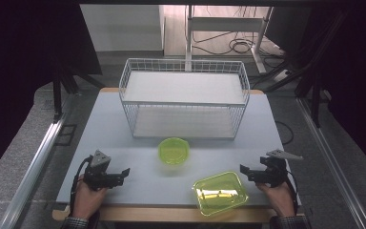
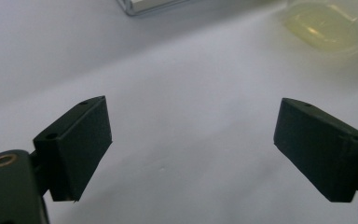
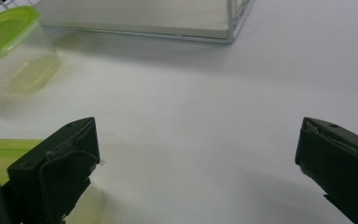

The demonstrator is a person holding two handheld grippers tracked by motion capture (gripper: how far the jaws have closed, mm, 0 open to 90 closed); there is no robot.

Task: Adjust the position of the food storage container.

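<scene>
Low on the table, left hand-held gripper and right hand-held gripper wide apart, empty, pointing inward.

obstacles: white wire basket at rear, round green bowl centre, rectangular green lid front-right | free: grey surface left and right

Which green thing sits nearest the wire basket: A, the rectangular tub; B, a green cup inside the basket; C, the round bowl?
C: in the high view the round bowl sits just in front of the wire basket, while the rectangular tub lies nearer the table's front edge, by the right hand-held gripper.
</scene>
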